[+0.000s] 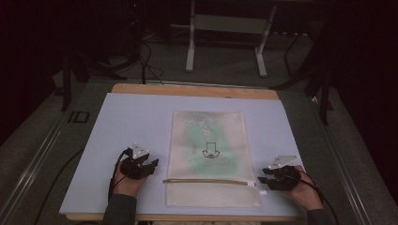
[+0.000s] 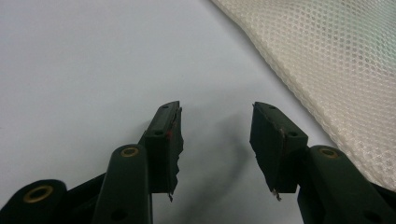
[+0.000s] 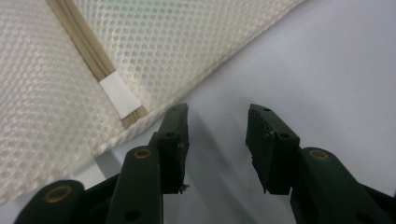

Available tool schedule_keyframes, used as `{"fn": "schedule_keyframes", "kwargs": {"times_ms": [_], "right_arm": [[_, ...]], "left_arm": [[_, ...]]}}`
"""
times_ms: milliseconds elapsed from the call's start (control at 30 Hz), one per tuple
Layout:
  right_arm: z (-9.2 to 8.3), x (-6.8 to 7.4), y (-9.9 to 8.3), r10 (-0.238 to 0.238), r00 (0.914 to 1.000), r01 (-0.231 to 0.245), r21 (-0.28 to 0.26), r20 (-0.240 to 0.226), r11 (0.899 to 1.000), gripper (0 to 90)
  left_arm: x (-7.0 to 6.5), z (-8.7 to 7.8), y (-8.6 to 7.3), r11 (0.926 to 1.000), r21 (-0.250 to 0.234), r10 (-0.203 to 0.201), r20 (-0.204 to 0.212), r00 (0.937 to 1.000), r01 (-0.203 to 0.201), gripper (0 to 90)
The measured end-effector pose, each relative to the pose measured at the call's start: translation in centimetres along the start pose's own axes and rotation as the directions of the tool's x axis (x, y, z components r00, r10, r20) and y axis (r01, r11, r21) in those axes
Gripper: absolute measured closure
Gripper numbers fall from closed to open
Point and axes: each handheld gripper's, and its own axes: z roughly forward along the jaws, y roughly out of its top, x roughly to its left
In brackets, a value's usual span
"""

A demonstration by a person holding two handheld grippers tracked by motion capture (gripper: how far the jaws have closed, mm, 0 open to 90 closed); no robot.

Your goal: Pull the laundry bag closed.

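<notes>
Flat rectangular mesh bag (image 1: 209,157), cream-white with a fine honeycomb weave, lies in the middle of the pale blue-grey mat (image 1: 122,122) that covers the wooden table (image 1: 187,90). Something green shows dimly through the mesh, under a small black printed mark. A tan zipper band (image 1: 206,181) runs straight across the bag near its near end; in the right gripper view it ends at a white fabric tab (image 3: 119,95) close to the bag's edge. Left gripper (image 1: 151,165): matte black jaws spread wide with nothing between them, over bare mat just beside the bag's left edge (image 2: 299,88); pad edges look chipped and ragged. Right gripper (image 1: 263,177): jaws likewise apart and holding nothing, tips just beside the bag's right edge by the zipper end, not touching the mesh. Mat surface smooth and matte.
</notes>
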Motion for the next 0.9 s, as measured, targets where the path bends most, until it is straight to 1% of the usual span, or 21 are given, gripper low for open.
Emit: {"fn": "schedule_keyframes", "kwargs": {"times_ms": [33, 100, 167, 233, 300, 333, 367, 600, 700, 800, 900], "right_arm": [[0.0, 0.1, 0.2, -0.016, 0.9998, 0.016, 0.022, -0.007, 1.0, 59.6], [0.0, 0.1, 0.4, -0.02, 0.9998, 0.02, 0.032, -0.008, 0.999, 59.6], [-0.1, 0.2, 0.7, -0.039, 0.9991, 0.04, 0.051, -0.019, 0.998, 59.9], [-0.2, 0.4, 0.9, -0.062, 0.9978, 0.063, 0.072, -0.026, 0.995, 62.5], [-0.2, 0.6, 1.2, -0.084, 0.9962, 0.086, 0.094, -0.021, 0.992, 62.9], [-0.2, 0.6, 1.2, -0.084, 0.9962, 0.086, 0.094, -0.021, 0.992, 62.9], [-0.3, 0.8, 1.4, -0.1, 0.9948, 0.102, 0.109, -0.023, 0.989, 62.9], [-0.7, 1.2, 2.4, -0.13, 0.9911, 0.133, 0.101, -0.029, 0.986, 63.0], [-0.7, 1.6, 3.0, -0.153, 0.9873, 0.157, 0.105, -0.04, 0.982, 62.9], [-0.6, 1.8, 3.3, -0.159, 0.9859, 0.164, 0.107, -0.05, 0.981, 62.8], [-0.4, 2.1, 3.7, -0.168, 0.9841, 0.174, 0.116, -0.056, 0.978, 62.7]], "left_arm": [[0.0, 0.0, 0.0, 1.0, 0.001, -0.002, 0.006, 1.0, 0.002, 52.7], [0.0, 0.0, 0.0, 1.0, 0.003, 0.001, 0.005, 1.0, -0.001, 52.7], [-0.1, 0.1, 0.0, 1.0, 0.006, 0.008, 0.015, 0.9998, -0.008, 52.8], [-0.1, 0.2, 0.0, 0.9998, 0.014, 0.015, 0.018, 0.9997, -0.015, 53.3], [-0.2, 0.3, 0.0, 0.9994, 0.029, 0.018, 0.017, 0.9997, -0.018, 54.0], [-0.2, 0.3, 0.0, 0.9994, 0.029, 0.018, 0.017, 0.9997, -0.018, 54.0], [-0.2, 0.3, 0.0, 0.9995, 0.028, 0.017, 0.018, 0.9997, -0.017, 54.0], [-0.3, 0.1, 0.0, 0.9998, 0.011, 0.017, 0.027, 0.9995, -0.018, 53.8], [-0.3, 0.0, 0.0, 0.9998, 0.003, 0.018, 0.031, 0.9994, -0.018, 53.8], [-0.4, 0.0, 0.0, 0.9999, 0.003, 0.017, 0.033, 0.9993, -0.017, 53.8], [-0.4, 0.1, 0.0, 0.9999, 0.006, 0.011, 0.052, 0.9986, -0.012, 53.9]]}}
